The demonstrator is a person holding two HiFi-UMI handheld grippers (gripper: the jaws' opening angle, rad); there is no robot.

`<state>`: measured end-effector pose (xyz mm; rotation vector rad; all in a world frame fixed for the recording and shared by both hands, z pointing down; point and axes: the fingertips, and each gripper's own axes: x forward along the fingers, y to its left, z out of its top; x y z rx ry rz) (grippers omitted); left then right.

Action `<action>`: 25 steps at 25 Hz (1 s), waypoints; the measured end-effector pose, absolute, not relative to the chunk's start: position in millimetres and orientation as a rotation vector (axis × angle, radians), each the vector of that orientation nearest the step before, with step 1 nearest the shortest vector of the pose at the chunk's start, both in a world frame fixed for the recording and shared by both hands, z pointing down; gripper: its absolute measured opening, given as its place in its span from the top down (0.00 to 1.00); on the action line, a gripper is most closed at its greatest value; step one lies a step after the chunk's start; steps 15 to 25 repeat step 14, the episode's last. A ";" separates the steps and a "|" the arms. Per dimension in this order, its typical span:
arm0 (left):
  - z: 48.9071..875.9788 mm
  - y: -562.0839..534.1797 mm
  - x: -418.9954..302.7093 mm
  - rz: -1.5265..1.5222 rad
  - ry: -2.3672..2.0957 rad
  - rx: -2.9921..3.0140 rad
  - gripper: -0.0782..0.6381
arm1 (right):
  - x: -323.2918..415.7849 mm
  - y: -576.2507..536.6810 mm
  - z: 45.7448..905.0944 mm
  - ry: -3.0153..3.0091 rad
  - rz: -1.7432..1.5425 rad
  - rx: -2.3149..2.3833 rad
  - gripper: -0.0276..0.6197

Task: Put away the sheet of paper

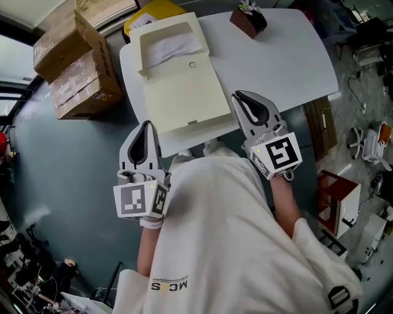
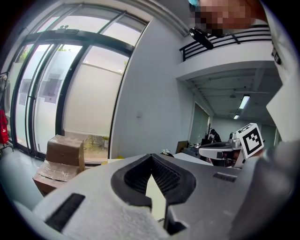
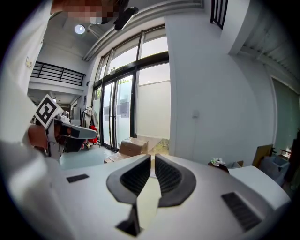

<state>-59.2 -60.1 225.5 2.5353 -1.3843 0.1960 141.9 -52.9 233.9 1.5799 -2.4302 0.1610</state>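
Observation:
A cream folder [image 1: 184, 92] lies open on the white table [image 1: 276, 61]. The white sheet of paper [image 1: 172, 48] sits tucked in its far flap. My left gripper [image 1: 146, 124] hangs off the table's front-left edge, just short of the folder's near corner. Its jaws are shut and empty, and their tips [image 2: 151, 157] meet. My right gripper [image 1: 241, 95] is over the table's front edge, right of the folder. A narrow slit shows between its tips [image 3: 153, 157], with nothing in it. Neither gripper touches the folder or the paper.
Stacked cardboard boxes [image 1: 73, 61] stand on the floor left of the table. A small brown box with a plant [image 1: 249, 21] sits at the table's far edge. A yellow thing [image 1: 156, 12] lies behind the folder. A red stool [image 1: 338, 196] and cables are at the right.

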 end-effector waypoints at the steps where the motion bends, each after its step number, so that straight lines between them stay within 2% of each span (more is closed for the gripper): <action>1: 226.5 -59.3 -57.9 0.196 -1.374 2.537 0.86 | 141.8 -50.9 234.1 -2.426 0.163 1.586 0.90; 7: 221.1 -57.7 -55.6 0.188 -1.327 2.568 0.86 | 139.6 -42.8 227.0 -2.404 0.143 1.624 0.93; 25: 221.2 -52.5 -62.4 0.191 -1.284 2.586 0.86 | 128.2 -35.1 221.0 -2.389 0.132 1.649 0.94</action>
